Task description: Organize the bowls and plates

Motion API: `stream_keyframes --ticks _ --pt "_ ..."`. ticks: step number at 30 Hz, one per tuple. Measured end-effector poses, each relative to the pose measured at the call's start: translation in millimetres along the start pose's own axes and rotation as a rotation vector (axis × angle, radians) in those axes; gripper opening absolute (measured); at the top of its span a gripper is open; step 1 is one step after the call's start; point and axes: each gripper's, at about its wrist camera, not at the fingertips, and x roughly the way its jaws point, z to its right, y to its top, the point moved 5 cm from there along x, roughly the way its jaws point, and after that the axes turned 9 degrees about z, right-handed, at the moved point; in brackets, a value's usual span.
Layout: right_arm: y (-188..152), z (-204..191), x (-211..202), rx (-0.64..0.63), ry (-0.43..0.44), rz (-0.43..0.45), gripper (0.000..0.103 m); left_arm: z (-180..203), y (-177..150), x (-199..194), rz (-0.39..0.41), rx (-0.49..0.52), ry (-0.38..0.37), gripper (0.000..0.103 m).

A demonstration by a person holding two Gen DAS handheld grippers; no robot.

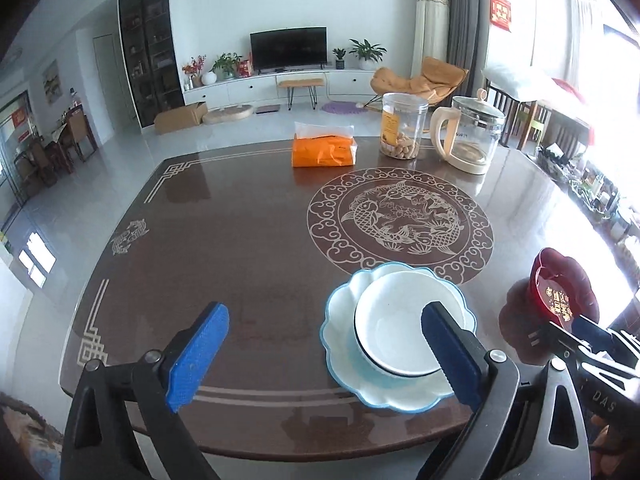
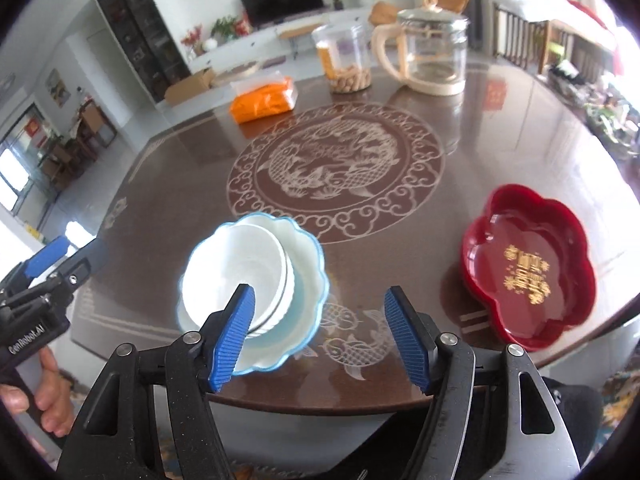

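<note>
A stack of white bowls (image 1: 392, 328) (image 2: 232, 260) sits in a pale scalloped plate with a blue rim (image 1: 344, 360) (image 2: 308, 280), near the front edge of the brown table (image 1: 240, 220). A red flower-shaped dish (image 1: 560, 284) (image 2: 528, 264) with gold lettering lies to the right of it. My left gripper (image 1: 326, 308) hangs open above the table, its right finger in front of the bowls, nothing between the pads. My right gripper (image 2: 319, 291) is open too, over bare table between plate and red dish, its left finger overlapping the bowls in view.
At the far side of the table stand an orange tissue pack (image 1: 324, 148), a clear jar of nuts (image 1: 402, 126) and a glass kettle (image 1: 472, 132). A hand (image 2: 44, 400) holds the left gripper at the table's front edge.
</note>
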Motion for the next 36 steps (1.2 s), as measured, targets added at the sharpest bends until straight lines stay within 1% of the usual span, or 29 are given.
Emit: stream_keyframes --ticks 3,5,7,10,13,16,18,19,22,25,30,33,36 --pt "-16.7 10.4 -22.5 0.005 -0.050 0.074 0.071 3.7 -4.4 -12.5 0.029 0.008 0.020 0.097" --pt "-18.3 12.1 -32.0 -0.028 -0.071 0.090 0.071 6.0 -3.0 -22.9 0.054 0.030 0.055 0.097" --pt "-15.3 11.8 -42.5 -0.047 -0.093 0.116 0.071 8.5 -0.6 -33.1 0.077 0.050 0.072 0.097" --pt "-10.8 6.1 -60.3 -0.035 -0.081 0.172 0.071 10.3 -0.7 -52.3 0.106 0.053 0.060 0.098" --pt "-10.3 -4.3 -80.2 -0.063 -0.097 0.223 0.071 8.5 -1.4 -72.6 0.138 0.043 0.047 0.098" --pt "-10.1 -17.0 -100.6 -0.107 -0.117 0.278 0.071 5.5 -1.3 -91.0 0.188 0.047 0.098 0.102" --pt "-9.2 -24.1 -111.9 -0.126 -0.125 0.306 0.077 5.2 -1.1 -102.0 0.214 0.062 0.137 0.103" --pt "-9.3 -26.7 -117.5 -0.132 -0.129 0.319 0.077 4.9 -0.9 -105.3 0.217 0.066 0.146 0.103" --pt "-7.1 -36.6 -126.8 -0.159 -0.147 0.357 0.077 3.9 -1.4 -110.7 0.207 0.063 0.129 0.103" --pt "-7.2 -42.4 -129.3 -0.185 -0.165 0.370 0.077 0.2 -1.4 -108.8 0.194 0.049 0.132 0.103" --pt "-4.9 -43.3 -126.4 -0.203 -0.191 0.387 0.077 -8.3 1.1 -97.4 0.164 0.002 0.128 0.103" --pt "-3.6 -41.7 -122.1 -0.209 -0.199 0.416 0.077 -10.1 2.6 -86.5 0.152 0.000 0.125 0.103" --pt "-1.8 -45.5 -113.8 -0.247 -0.211 0.419 0.077 -9.7 4.3 -78.4 0.142 0.013 0.134 0.103"
